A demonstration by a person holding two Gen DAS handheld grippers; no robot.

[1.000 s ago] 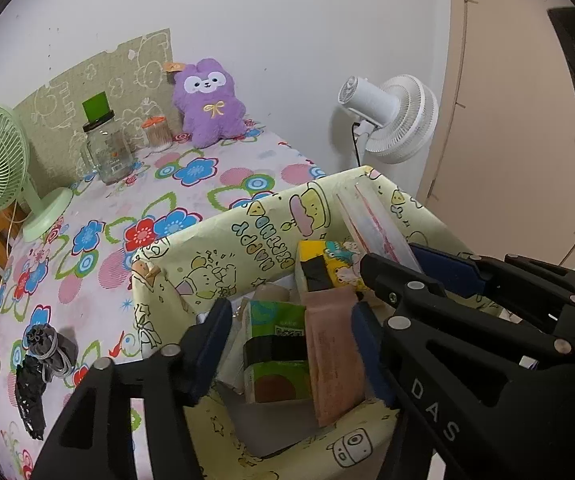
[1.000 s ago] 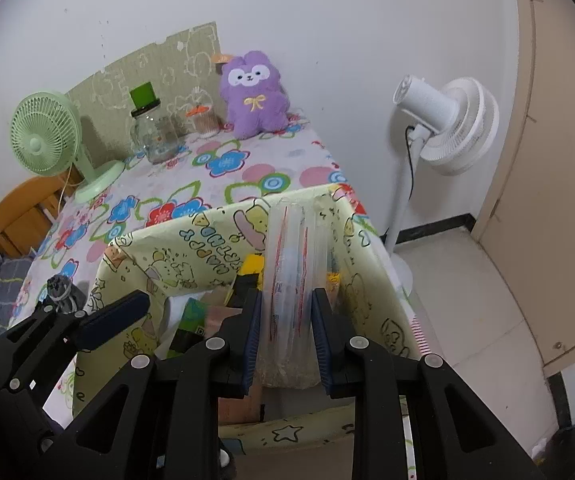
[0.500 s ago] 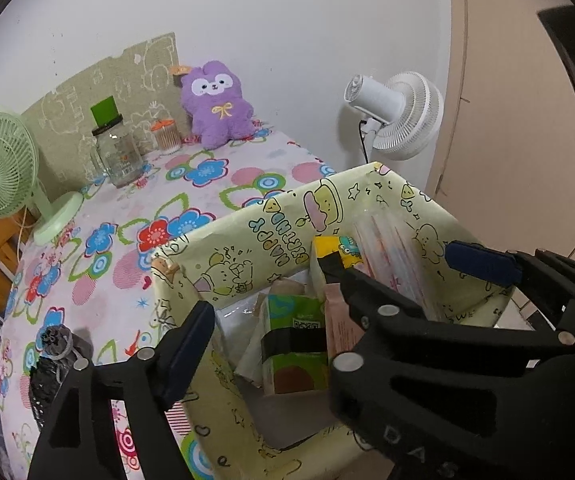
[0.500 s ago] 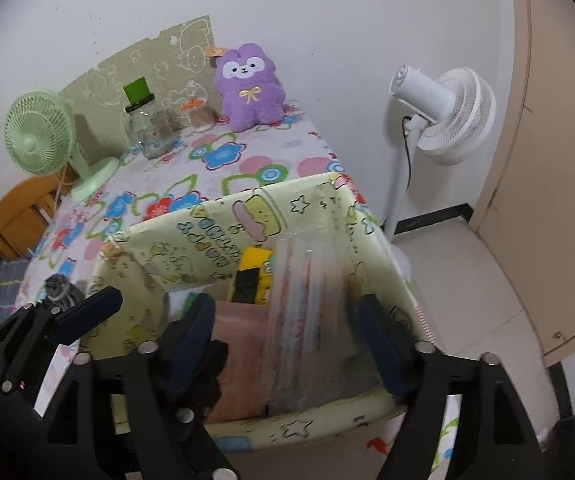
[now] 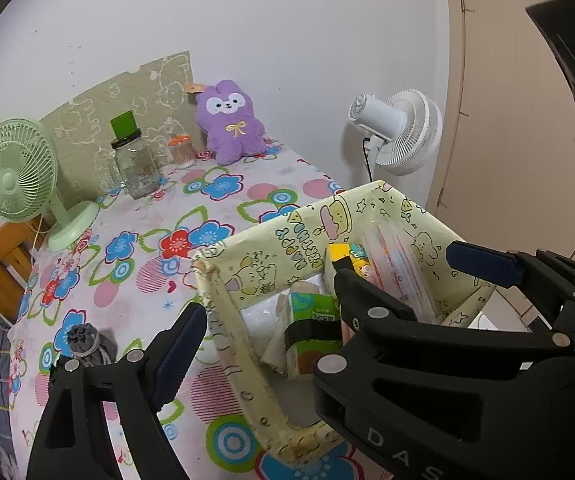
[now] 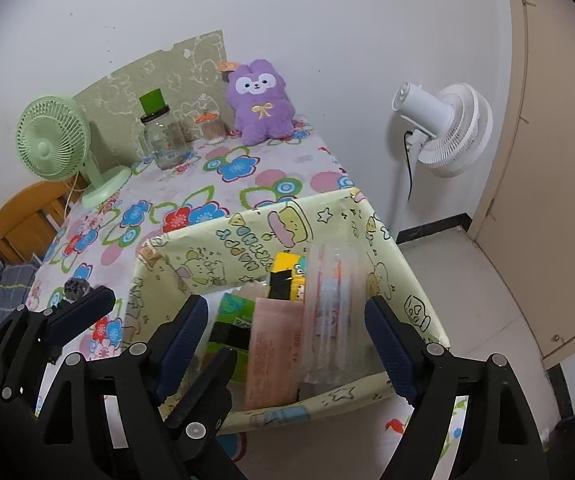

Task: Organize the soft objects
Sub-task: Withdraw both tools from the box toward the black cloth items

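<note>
Left gripper: our left gripper (image 5: 271,300), black with blue ribbed pads, stands wide above the near left part of the box; its jaws have just been opening and the pads press on nothing.
Right gripper: our right gripper (image 6: 287,332) also stands wide, its jaws having just been opening; the clear pouch sits between the pads but free of both.
Box: we see a pale yellow-green open box with cartoon prints (image 6: 247,232) standing at the near corner of the table (image 5: 127,304), which wears a white cloth with bright flowers.
Clear pouch: a see-through plastic pouch with red and blue stripes (image 6: 333,312) stands upright in the box, at its right side.
Pink pack: a flat pink soft pack (image 6: 271,356) stands just left of the pouch; its print is too blurred for us to read.
Green pack: a green soft pack with a black band (image 5: 311,320) stands further left in the box; its label is too small to read.
Yellow pack: a yellow cartoon-printed pack with a black band (image 6: 287,276) stands behind the pink one.
Writing: we read "DAS" in pale letters on a gripper body (image 5: 403,450); the box's back wall shows cartoon lettering upside down, and we make out only "HAPPY".
Elsewhere: a purple plush bunny (image 5: 229,122) sits at the table's far edge, well apart from the box.
</note>
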